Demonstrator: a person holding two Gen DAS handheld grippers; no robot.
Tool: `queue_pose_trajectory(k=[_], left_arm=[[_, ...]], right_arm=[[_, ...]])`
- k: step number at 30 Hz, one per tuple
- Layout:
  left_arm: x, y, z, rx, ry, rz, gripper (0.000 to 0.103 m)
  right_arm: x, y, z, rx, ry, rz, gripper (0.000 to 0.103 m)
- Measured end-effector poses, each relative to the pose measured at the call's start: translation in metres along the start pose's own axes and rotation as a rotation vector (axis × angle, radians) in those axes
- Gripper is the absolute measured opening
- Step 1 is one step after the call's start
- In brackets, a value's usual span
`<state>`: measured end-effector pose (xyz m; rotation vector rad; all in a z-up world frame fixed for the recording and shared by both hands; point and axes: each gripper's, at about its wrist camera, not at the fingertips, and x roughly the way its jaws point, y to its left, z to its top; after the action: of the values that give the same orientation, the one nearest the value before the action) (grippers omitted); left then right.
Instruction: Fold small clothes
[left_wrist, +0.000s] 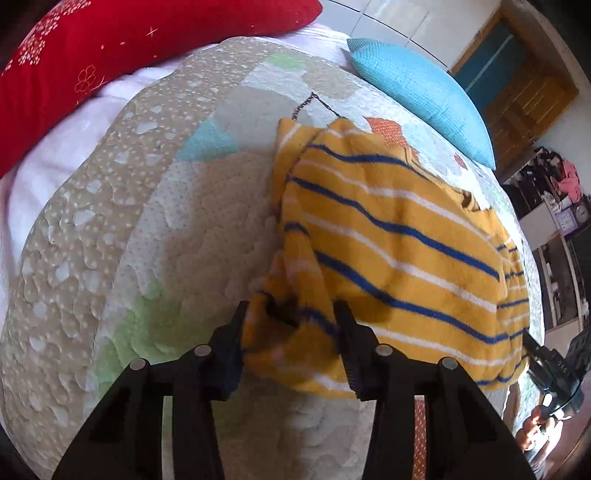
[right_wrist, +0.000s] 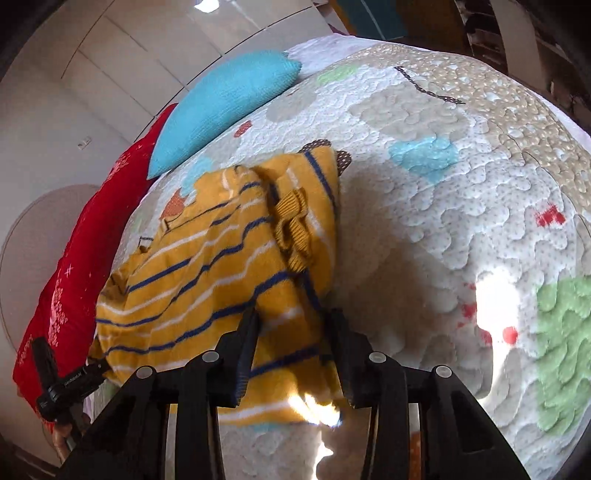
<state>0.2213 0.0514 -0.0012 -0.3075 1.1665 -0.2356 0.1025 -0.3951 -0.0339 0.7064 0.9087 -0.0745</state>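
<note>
A small yellow garment (left_wrist: 388, 236) with blue and white stripes hangs partly lifted over the quilted bedspread (left_wrist: 184, 221). My left gripper (left_wrist: 291, 317) is shut on its near left edge, cloth bunched between the fingers. My right gripper (right_wrist: 291, 321) is shut on the garment's (right_wrist: 207, 266) near right edge; a ribbed yellow cuff (right_wrist: 293, 229) hangs just beyond the fingers. The far end of the garment rests on the bed. The right gripper (left_wrist: 550, 365) also shows at the right edge of the left wrist view, and the left gripper (right_wrist: 62, 380) at the lower left of the right wrist view.
A red pillow (left_wrist: 92, 59) and a blue pillow (left_wrist: 421, 92) lie at the head of the bed; they also show in the right wrist view as the blue pillow (right_wrist: 221, 107) and red pillow (right_wrist: 81, 258). Shelves (left_wrist: 554, 221) and a wooden door (left_wrist: 517, 81) stand beyond the bed.
</note>
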Motion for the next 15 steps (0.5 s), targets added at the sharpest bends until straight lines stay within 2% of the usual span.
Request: queue_pose_trajectory(k=[4, 6, 12, 15], left_arm=[[-0.006, 0.018, 0.005, -0.035, -0.016, -0.009, 0.045], [-0.015, 0.026, 0.0, -0.046, -0.046, 0.018, 0.048], [-0.054, 0.046, -0.032, -0.064, -0.081, 0.058, 0.062], [-0.071, 0.044, -0.05, -0.065, -0.101, 0.05, 0.078]], right_arm=[[0.011, -0.024, 0.011, 0.104, -0.003, 0.085, 0.04], [0.008, -0.027, 0.009, 0.115, -0.005, 0.104, 0.04], [-0.021, -0.02, -0.005, 0.055, -0.03, 0.039, 0.048], [-0.039, -0.014, -0.015, -0.01, -0.047, 0.018, 0.051]])
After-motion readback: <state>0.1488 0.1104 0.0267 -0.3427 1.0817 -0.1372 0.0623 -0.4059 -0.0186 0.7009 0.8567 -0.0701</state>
